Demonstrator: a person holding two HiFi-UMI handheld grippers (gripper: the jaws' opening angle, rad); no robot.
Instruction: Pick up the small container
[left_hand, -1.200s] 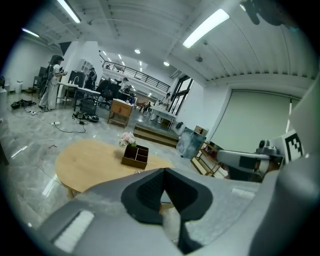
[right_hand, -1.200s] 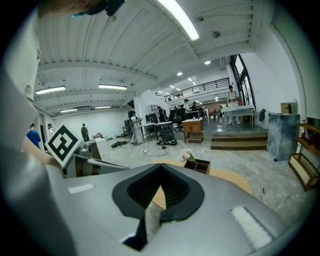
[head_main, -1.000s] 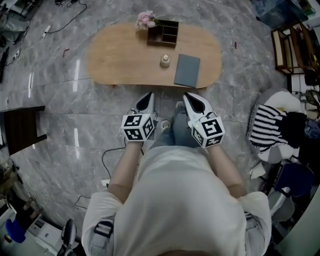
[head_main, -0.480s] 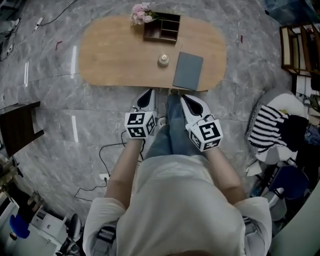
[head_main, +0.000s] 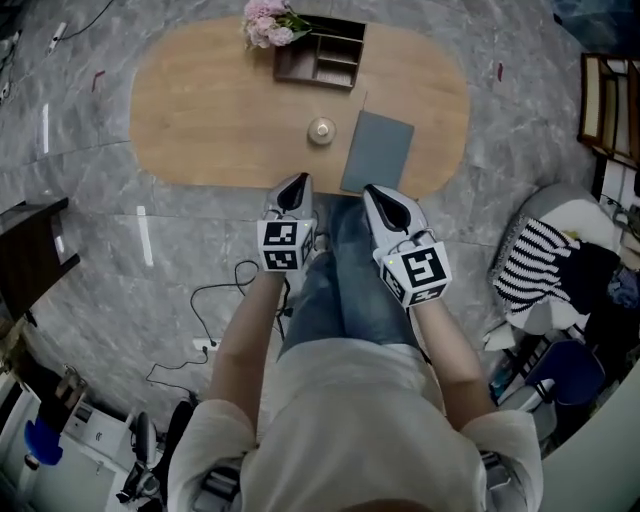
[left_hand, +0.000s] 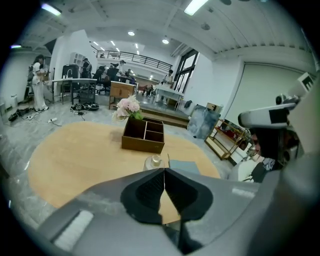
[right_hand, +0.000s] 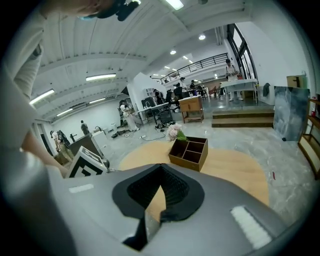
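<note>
The small container (head_main: 321, 130), a little round clear jar with a pale lid, sat on the table ahead of the left gripper (head_main: 293, 186), just past its jaw tips and a touch to the right; couldn't tell what was inside. Those jaws were pressed together on nothing, and the right gripper (head_main: 380, 196) was the same, tips touching, empty. A flat grey rectangular pad (head_main: 378, 152) lay right ahead of the right jaws. Farther out was a dark wooden box (head_main: 322, 62) split into compartments, with pink flowers (head_main: 265, 22) at its left end. The table (head_main: 200, 110) was an oval of smooth light wood.
</note>
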